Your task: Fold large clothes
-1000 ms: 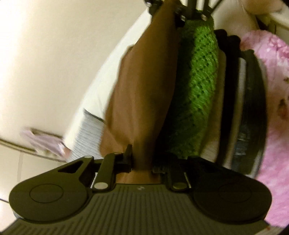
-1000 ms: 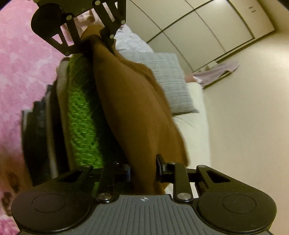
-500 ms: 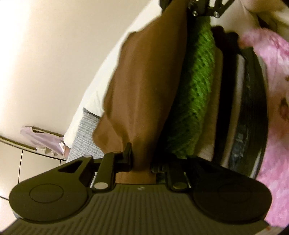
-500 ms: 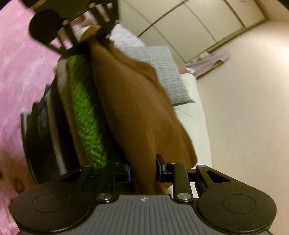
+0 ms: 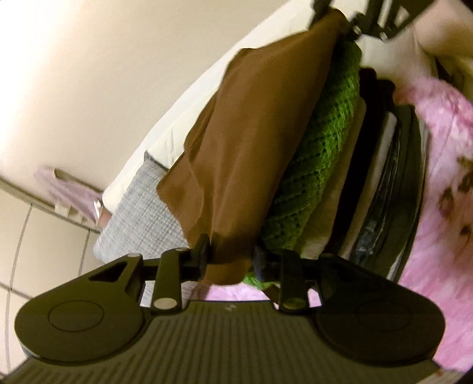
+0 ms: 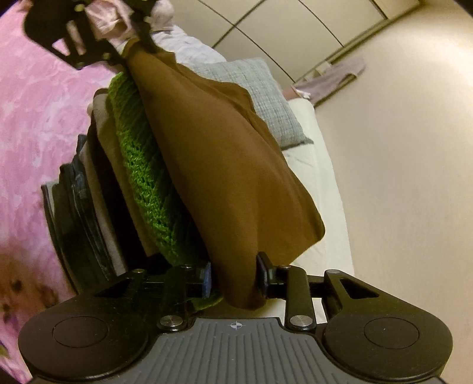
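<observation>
A brown garment (image 5: pixel 251 141) is stretched between my two grippers. My left gripper (image 5: pixel 230 260) is shut on one end of it, and the other gripper (image 5: pixel 363 20) shows at the far end at the top of that view. In the right wrist view my right gripper (image 6: pixel 236 277) is shut on the brown garment (image 6: pixel 218 165), with the left gripper (image 6: pixel 103 41) at the top. The cloth hangs just over a stack of folded clothes topped by a green knit (image 5: pixel 316 165) (image 6: pixel 145 165).
The stack (image 6: pixel 79 206) of dark and beige folded items sits on a pink floral bedspread (image 6: pixel 35 103) (image 5: pixel 443 183). A grey pillow (image 6: pixel 260 91) (image 5: pixel 142 218) and a cream mattress edge (image 6: pixel 319 183) lie beyond. Cupboard doors (image 6: pixel 295 26) and a pale floor are further off.
Both grippers keep hold of the brown garment. It has swung over the green knit and hangs wider, and both views have tilted.
</observation>
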